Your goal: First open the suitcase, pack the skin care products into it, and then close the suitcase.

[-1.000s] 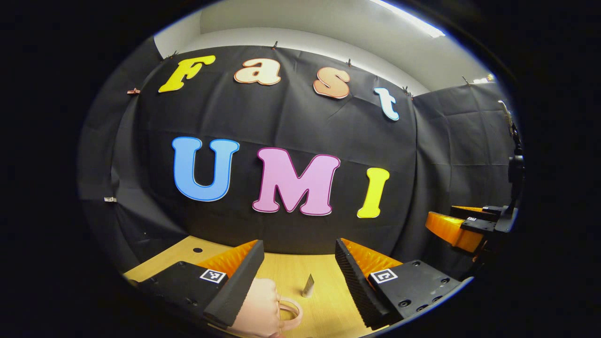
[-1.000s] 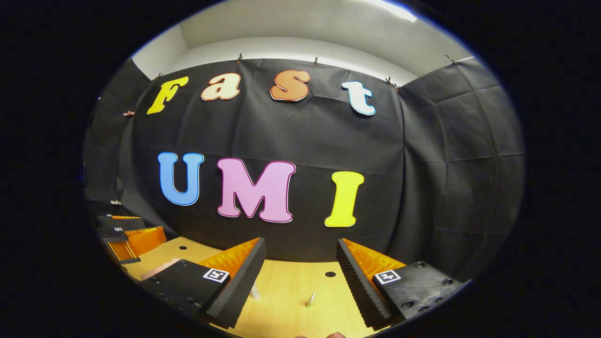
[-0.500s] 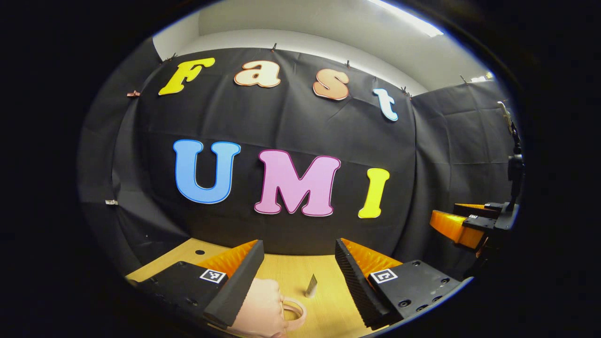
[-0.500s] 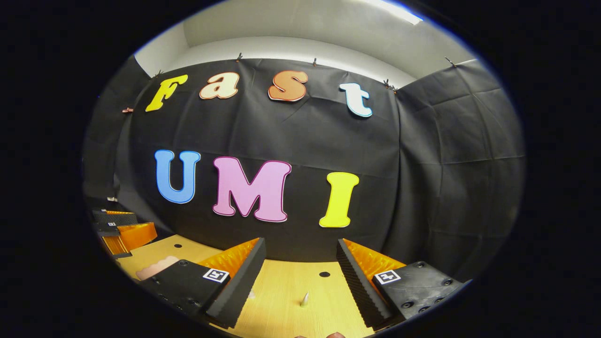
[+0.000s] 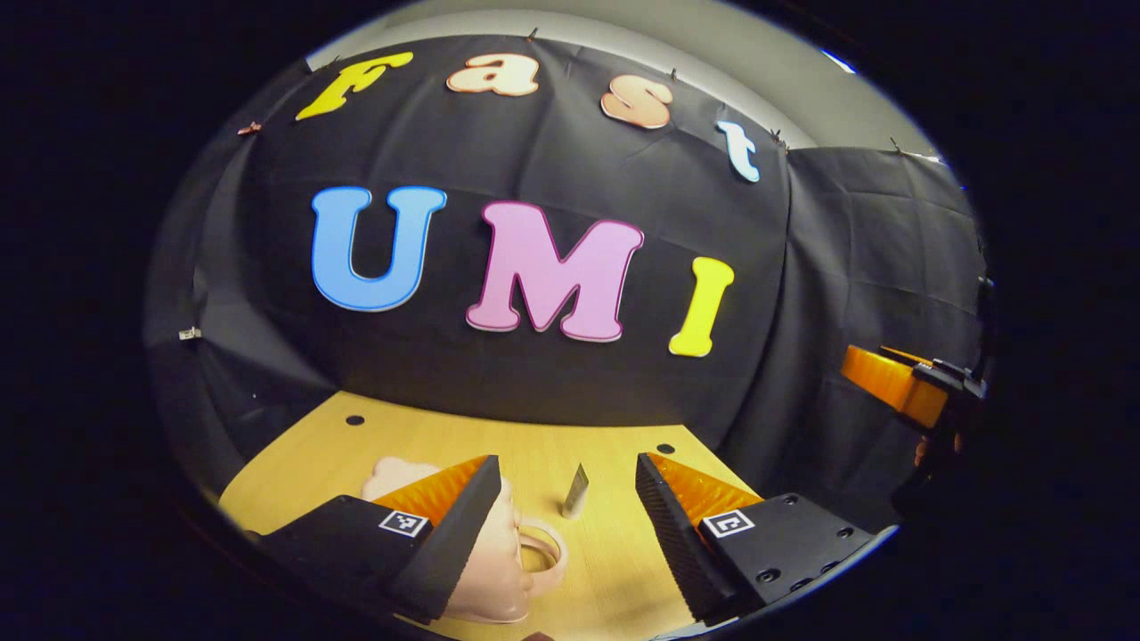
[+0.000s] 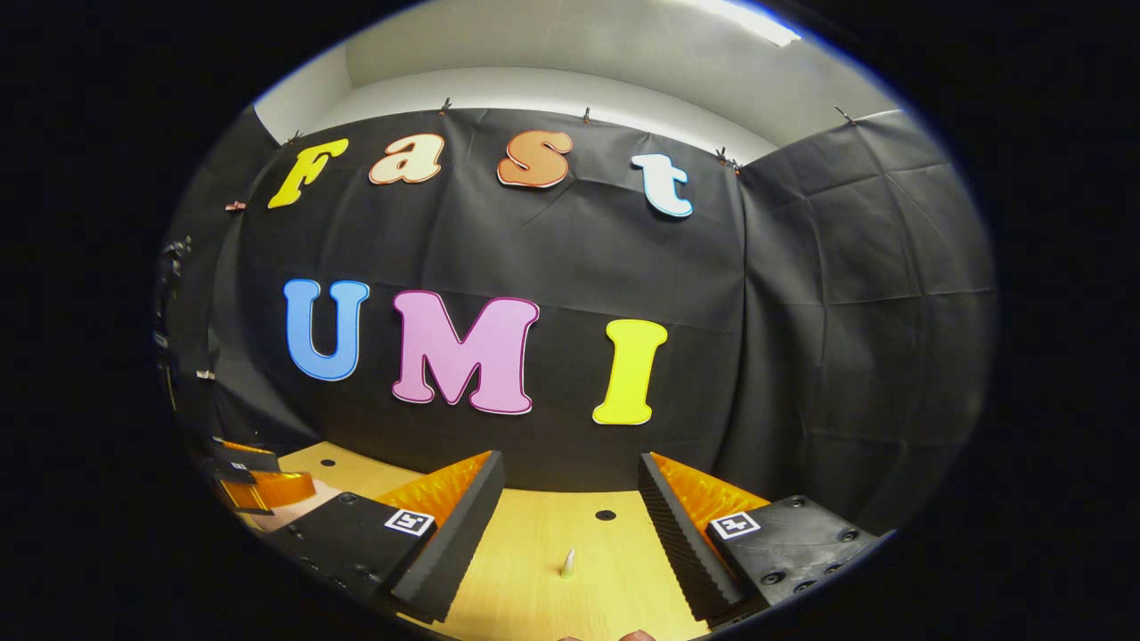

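Note:
A small pale pink suitcase with a loop handle lies closed on the wooden table, just under and behind my left gripper's left finger. A slim skin care tube stands upright a little beyond it. My left gripper hangs open above them with nothing between its fingers. My right gripper is also open and holds nothing; the tip of a tube shows between its fingers, farther off. Each gripper appears at the edge of the other's view: the right gripper, the left gripper.
The light wooden table has small round holes near its back edge. The booth's black cloth wall stands right behind the table and wraps around on the right side.
The left gripper view has tipped downward, so more of the table, the suitcase and the tube now show. The right gripper has turned slightly to the right. Both stay open.

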